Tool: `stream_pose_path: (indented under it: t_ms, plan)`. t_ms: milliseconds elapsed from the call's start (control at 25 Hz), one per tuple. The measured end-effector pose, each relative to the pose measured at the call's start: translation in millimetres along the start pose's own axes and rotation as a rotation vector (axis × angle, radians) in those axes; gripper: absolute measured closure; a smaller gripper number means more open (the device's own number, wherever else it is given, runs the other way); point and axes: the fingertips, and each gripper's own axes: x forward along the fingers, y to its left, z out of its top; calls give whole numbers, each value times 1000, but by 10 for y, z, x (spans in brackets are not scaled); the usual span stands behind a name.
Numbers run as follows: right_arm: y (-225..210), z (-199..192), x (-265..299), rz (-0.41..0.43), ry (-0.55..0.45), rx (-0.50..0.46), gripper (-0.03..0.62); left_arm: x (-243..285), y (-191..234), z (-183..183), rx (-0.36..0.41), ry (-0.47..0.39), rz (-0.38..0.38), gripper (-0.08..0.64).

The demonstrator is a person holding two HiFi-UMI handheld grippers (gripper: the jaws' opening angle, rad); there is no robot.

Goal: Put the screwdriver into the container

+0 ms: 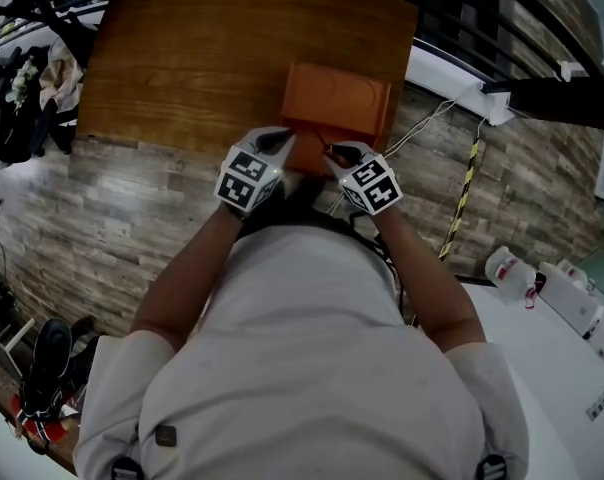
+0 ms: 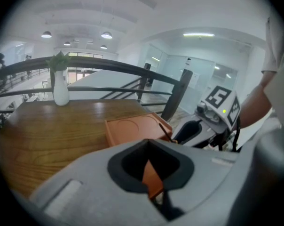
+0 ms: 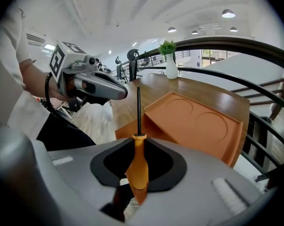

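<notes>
The orange container (image 1: 337, 103) sits at the near edge of the wooden table (image 1: 172, 68). Its lid (image 3: 198, 121), marked with two round recesses, is tilted up over the base (image 3: 125, 128). My left gripper (image 2: 151, 173) is shut on the lid's near corner (image 2: 153, 178); it also shows from the side as my left gripper (image 3: 97, 86). My right gripper (image 3: 138, 173) is shut on the screwdriver's orange handle (image 3: 138, 166). The black shaft (image 3: 138, 107) points up toward the container's near corner. Both grippers, left (image 1: 280, 140) and right (image 1: 334, 153), meet at the container's front edge.
A white vase with a green plant (image 2: 60, 91) stands at the table's far edge. A dark metal railing (image 2: 132, 72) runs behind and beside the table. Wood-look floor lies below, with a yellow-black striped pole (image 1: 462, 198) and a white table (image 1: 572, 368) to the right.
</notes>
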Motion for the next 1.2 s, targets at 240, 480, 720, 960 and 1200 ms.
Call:
stream_pose_path:
  t_ms: [240, 480, 720, 960, 1200]
  plan:
    - [-80, -131, 157, -16, 55, 6, 514, 75, 58, -92, -8, 21, 2, 555]
    - [-96, -248, 339, -13, 122, 25, 514, 125, 130, -225, -19, 59, 7, 555]
    - [-121, -337, 499, -16, 185, 34, 514, 174, 201, -302, -16, 76, 9, 555]
    - [-181, -484, 639, -28, 243, 52, 514, 215, 210, -328, -14, 86, 3, 555]
    - [-220, -557, 764, -33, 275, 57, 514, 218, 223, -373, -22, 110, 2, 555]
